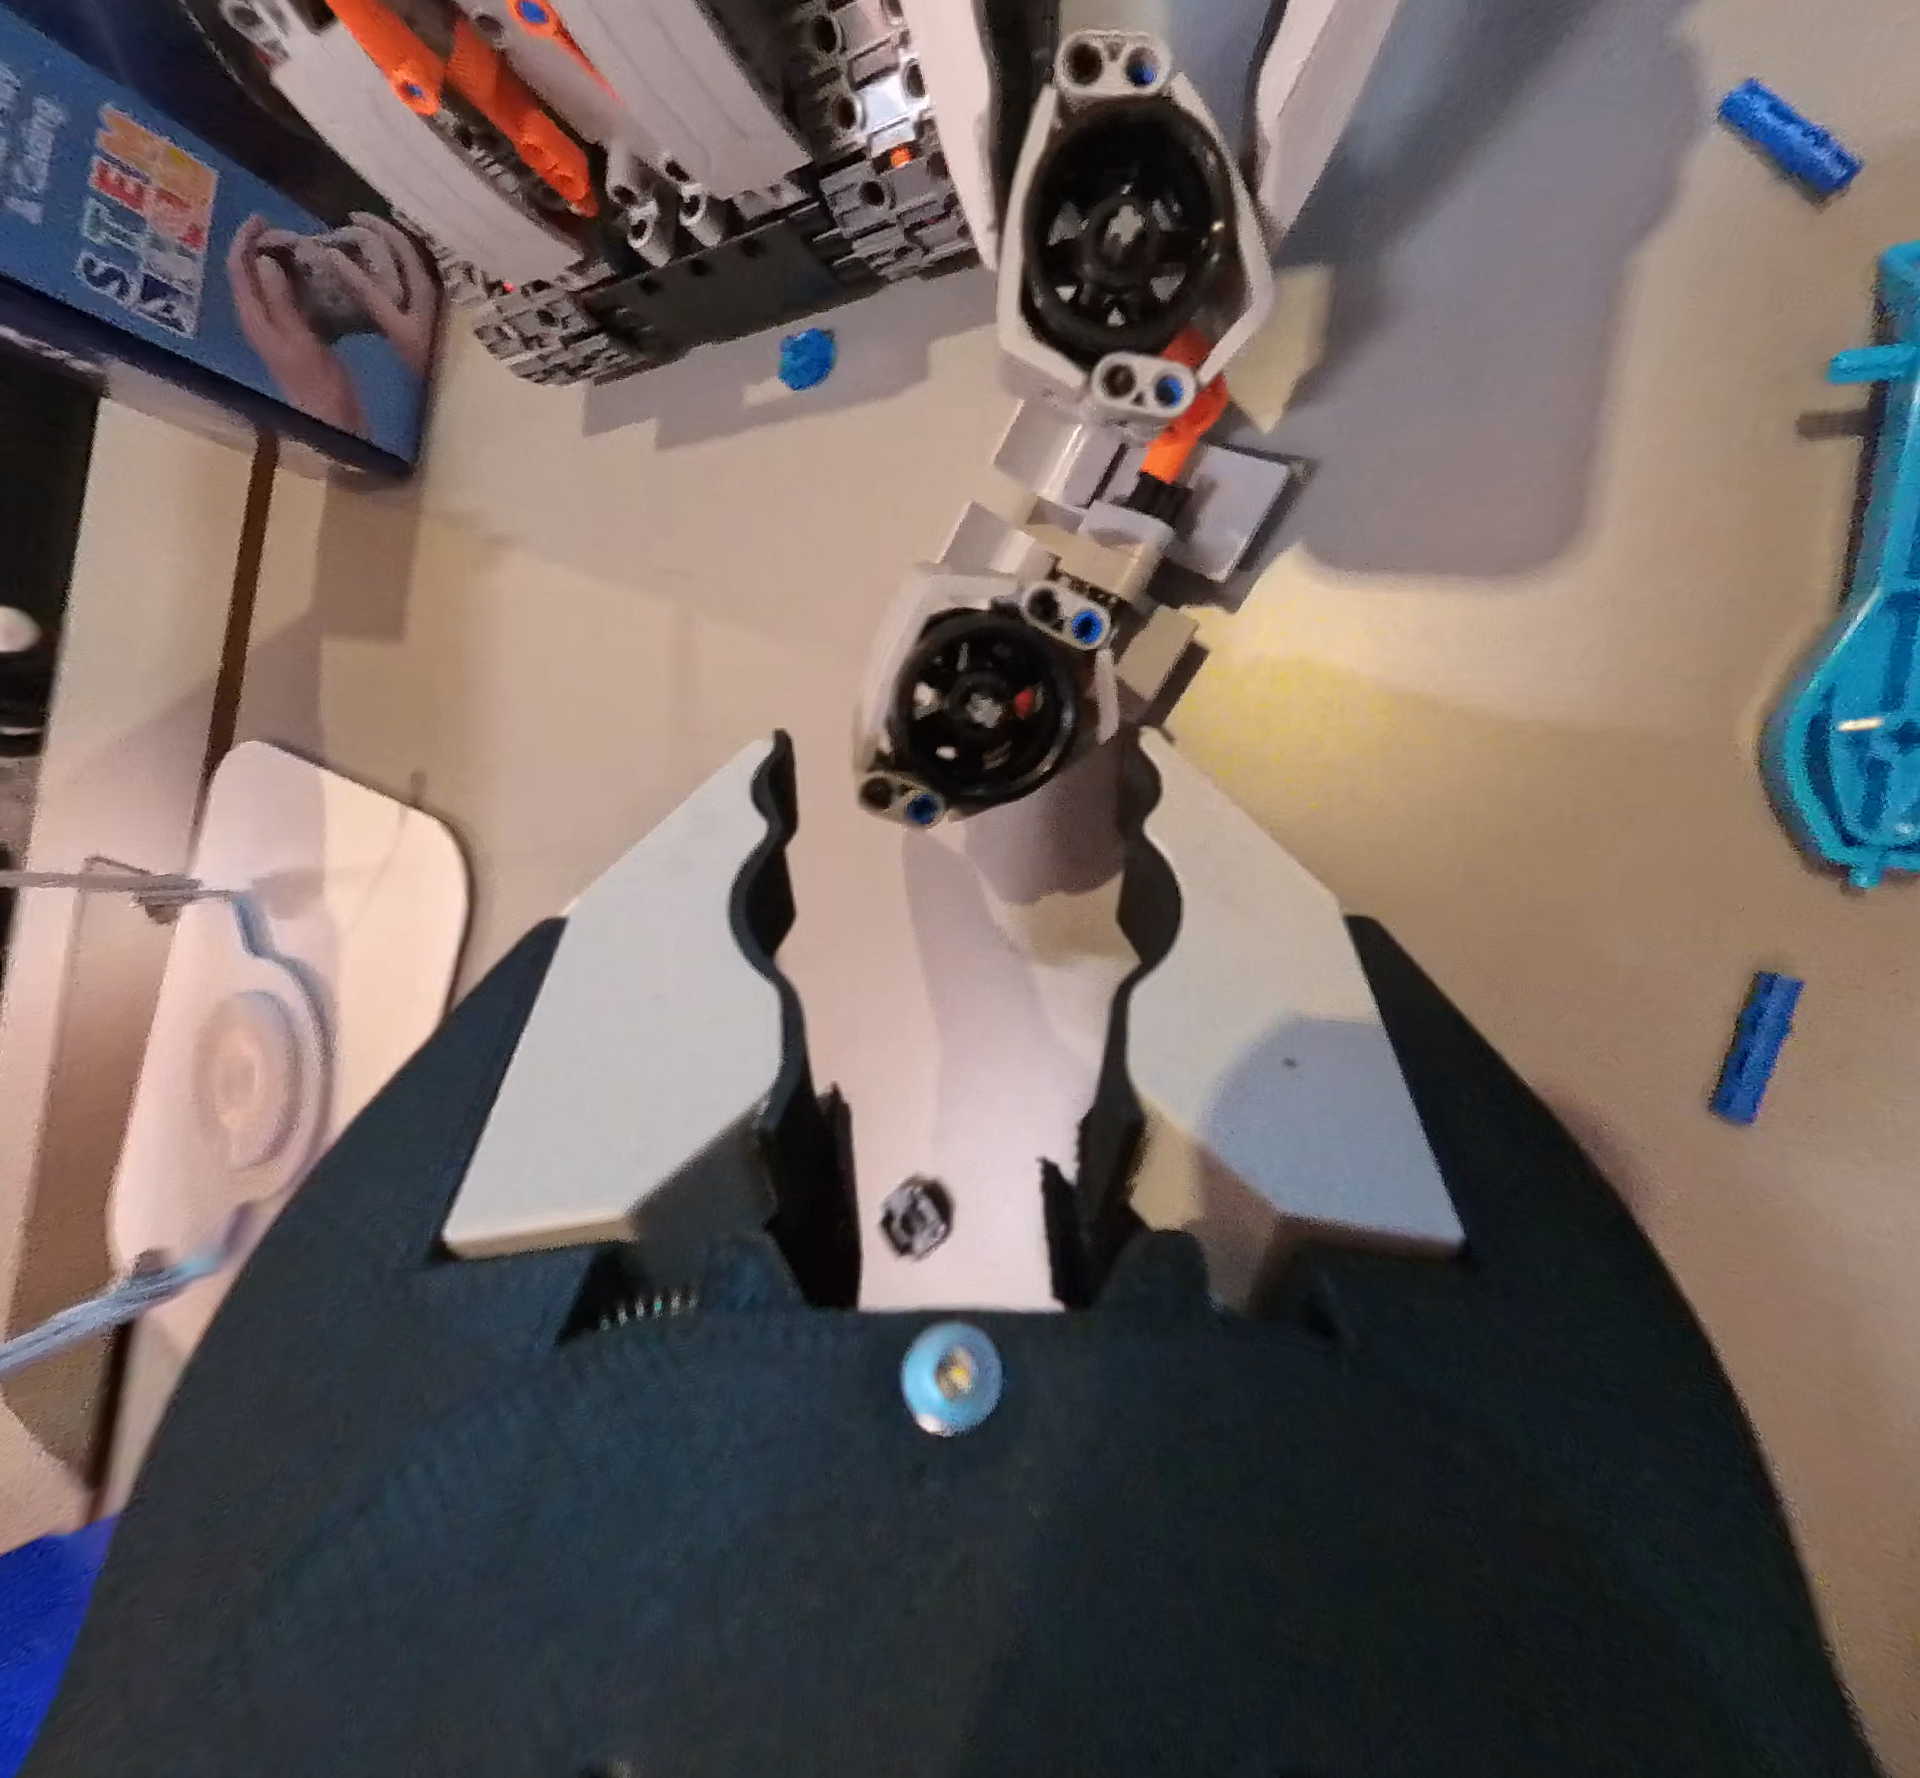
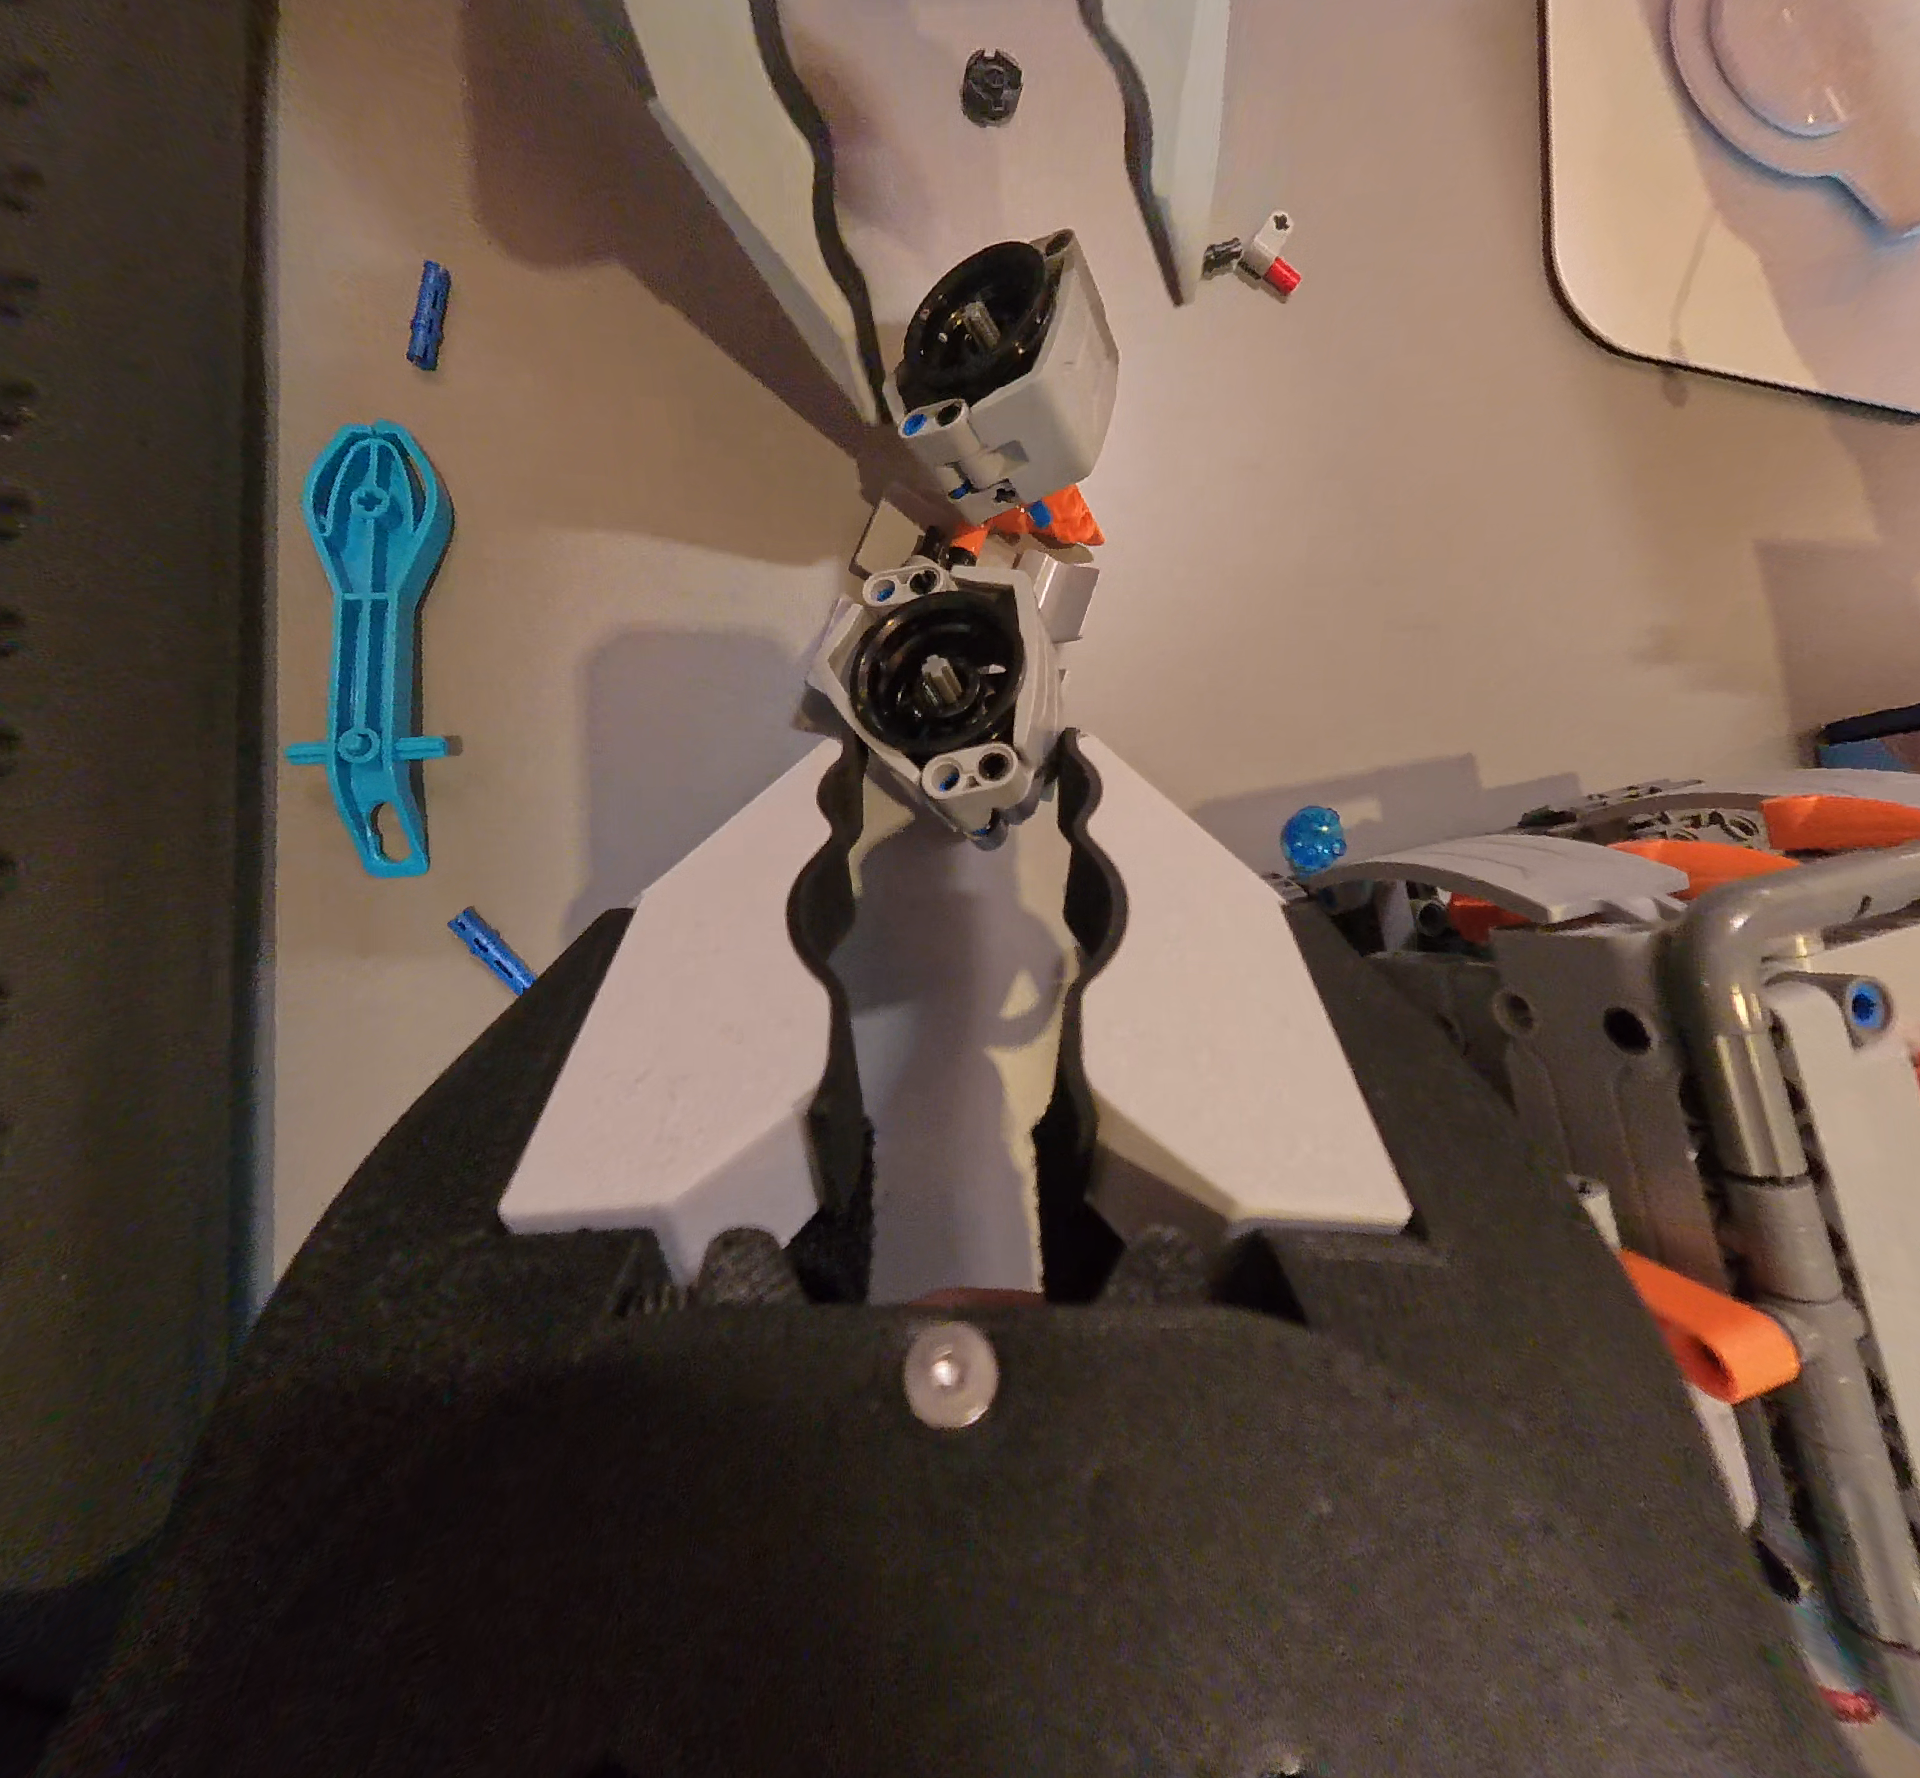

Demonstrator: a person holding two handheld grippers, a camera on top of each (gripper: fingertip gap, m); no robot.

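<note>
Right wrist view, left to right: a teal tool (image 2: 366,648) lies flat on the beige table (image 2: 1351,585); the right gripper (image 2: 961,783), parted, brackets one end of the twin-motor assembly (image 2: 971,565), seemingly steadying it; the left gripper (image 1: 961,772), also spread, flanks the other end; a grey-orange model (image 2: 1558,897) stands rightmost.

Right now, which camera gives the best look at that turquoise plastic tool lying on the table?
The right wrist view: the turquoise tool lies whole and sharp there, left of the right gripper. The left wrist view cuts the tool off at its right edge.
</note>
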